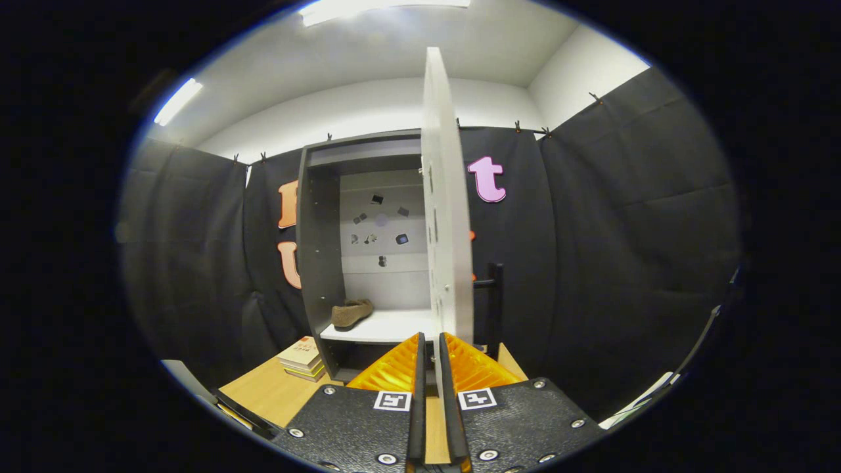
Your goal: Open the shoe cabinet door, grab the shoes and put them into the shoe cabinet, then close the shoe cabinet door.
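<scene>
Already the larger part of the task is looking finished: the cabinet [322, 263] is standing open on the bench [276, 394], and one brown shoe [351, 313] is lying on its white shelf [387, 326], near the left wall of the compartment. I am seeing one shoe only, so I cannot tell if a second one is hiding behind the door or was never there. What is remaining, in my judgement, is the closing of the door [447, 217]. This door is swinging out towards the camera and is showing itself edge-on, rising straight up from just ahead of the fingers. The hand-held gripper [428, 348] is holding its two orange fingers [394, 368] nearly closed, with a narrow gap between them, and the lower edge of the door is sitting in that gap or directly above it. Whether both fingers are really pressing on the door, I cannot tell for sure from this angle. The shoe is lying beyond the fingers and to their left, well apart from them, deep inside the cabinet. Some books [303, 358] are stacked on the bench just beside the left foot of the cabinet.
</scene>
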Demonstrator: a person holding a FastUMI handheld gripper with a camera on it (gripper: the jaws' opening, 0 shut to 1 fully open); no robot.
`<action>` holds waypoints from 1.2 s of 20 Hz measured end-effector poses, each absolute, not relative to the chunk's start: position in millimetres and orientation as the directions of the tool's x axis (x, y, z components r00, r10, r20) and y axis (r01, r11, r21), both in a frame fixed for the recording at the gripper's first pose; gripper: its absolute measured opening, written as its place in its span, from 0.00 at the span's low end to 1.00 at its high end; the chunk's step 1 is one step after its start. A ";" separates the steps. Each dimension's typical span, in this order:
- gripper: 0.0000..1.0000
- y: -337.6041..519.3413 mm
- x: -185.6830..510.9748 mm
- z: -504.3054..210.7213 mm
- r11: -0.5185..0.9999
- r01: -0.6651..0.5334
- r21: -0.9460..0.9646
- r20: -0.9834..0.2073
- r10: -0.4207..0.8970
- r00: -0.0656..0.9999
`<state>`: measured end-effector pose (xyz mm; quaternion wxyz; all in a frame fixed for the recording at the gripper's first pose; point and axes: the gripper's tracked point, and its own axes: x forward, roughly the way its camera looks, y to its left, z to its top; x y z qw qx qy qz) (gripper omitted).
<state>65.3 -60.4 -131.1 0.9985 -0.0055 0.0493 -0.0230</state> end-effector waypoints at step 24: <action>0.55 59.2 147.5 -425.4 0.997 0.036 -0.073 -0.417 -0.063 0.907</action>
